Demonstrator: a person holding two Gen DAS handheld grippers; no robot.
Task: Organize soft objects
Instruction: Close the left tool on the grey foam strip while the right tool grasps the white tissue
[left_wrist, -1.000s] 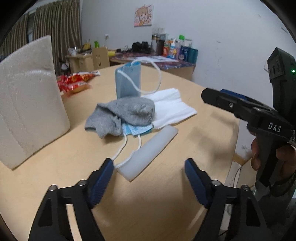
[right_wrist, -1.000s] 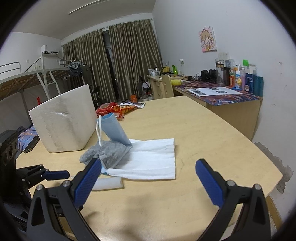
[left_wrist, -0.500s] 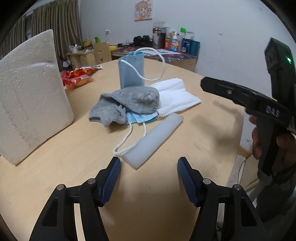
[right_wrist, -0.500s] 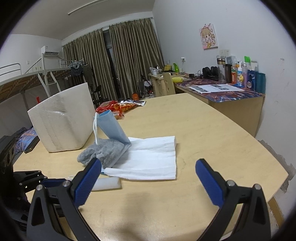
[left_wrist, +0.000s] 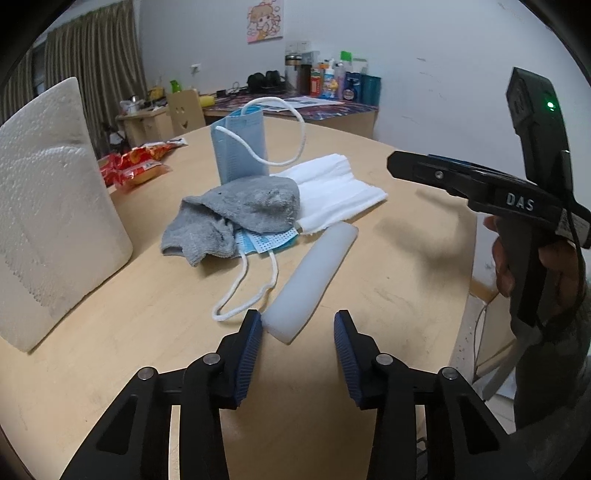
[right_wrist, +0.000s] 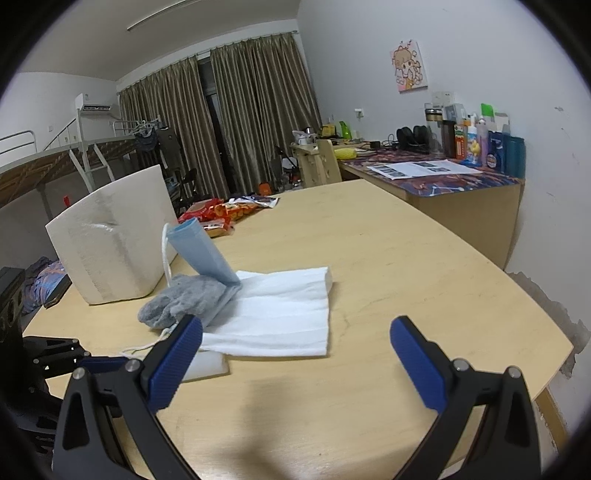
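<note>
Left tool (left_wrist: 297, 332) has narrowed a lot over the last second and is closing now around the near end of the white bar (left_wrist: 312, 284). Left pad is about touching it, right pad still apart, so no grip yet. Hand has barely shifted; looks like the bar gets picked first.

Bar is pale, translucent, rounded, lying flat on the tabletop (left_wrist: 388, 295), running from 6 toward 1 o'clock. Pile sits at its 11 o'clock: grey sock (left_wrist: 243, 214) over a blue mask (left_wrist: 269, 240), white cloth (left_wrist: 340, 192) behind.

Right tool (right_wrist: 295, 350) is wide open, holding nothing, hovering near the cloth.
</note>
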